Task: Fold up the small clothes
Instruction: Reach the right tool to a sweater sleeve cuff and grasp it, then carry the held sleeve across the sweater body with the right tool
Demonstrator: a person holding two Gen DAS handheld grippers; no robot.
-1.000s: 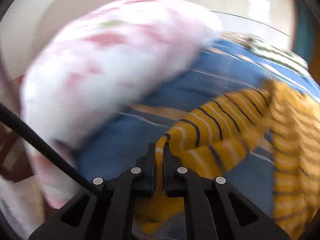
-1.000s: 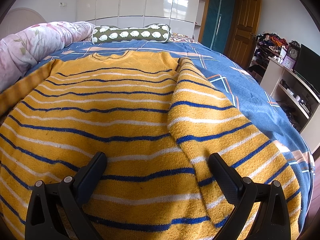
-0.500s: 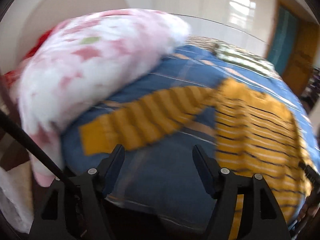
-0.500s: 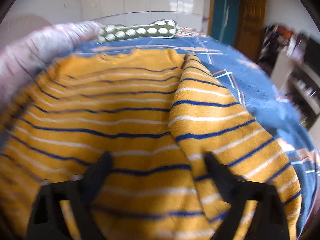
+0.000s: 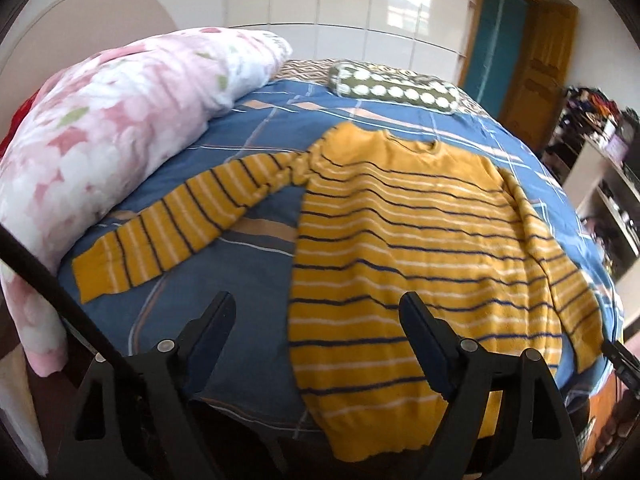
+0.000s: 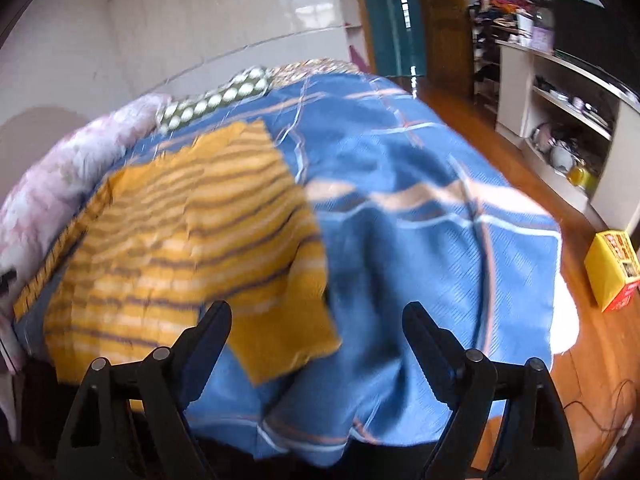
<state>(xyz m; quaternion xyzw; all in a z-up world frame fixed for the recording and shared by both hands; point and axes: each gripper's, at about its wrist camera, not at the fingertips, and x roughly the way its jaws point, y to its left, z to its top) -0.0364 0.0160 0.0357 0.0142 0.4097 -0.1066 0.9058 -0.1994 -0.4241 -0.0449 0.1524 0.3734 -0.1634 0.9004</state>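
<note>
A yellow sweater (image 5: 408,232) with dark and white stripes lies flat on the blue bedspread (image 5: 248,280). Its left sleeve (image 5: 172,228) stretches out to the left toward the pink quilt; its right sleeve (image 5: 560,272) is folded along the body's right edge. My left gripper (image 5: 316,320) is open and empty, held back above the bed's near edge by the sweater's hem. In the right wrist view the sweater (image 6: 188,232) sits at the left, blurred. My right gripper (image 6: 316,320) is open and empty above the bed's near right corner.
A pink flowered quilt (image 5: 100,128) is piled along the bed's left side. A green spotted bolster (image 5: 396,88) lies at the head. White shelves (image 6: 560,128) and a yellow box (image 6: 612,268) stand on the wooden floor (image 6: 480,128) to the right.
My left gripper let go of the left sleeve, opened and pulled back from the bed. The sleeve now lies stretched out. My right gripper swung right, away from the sweater.
</note>
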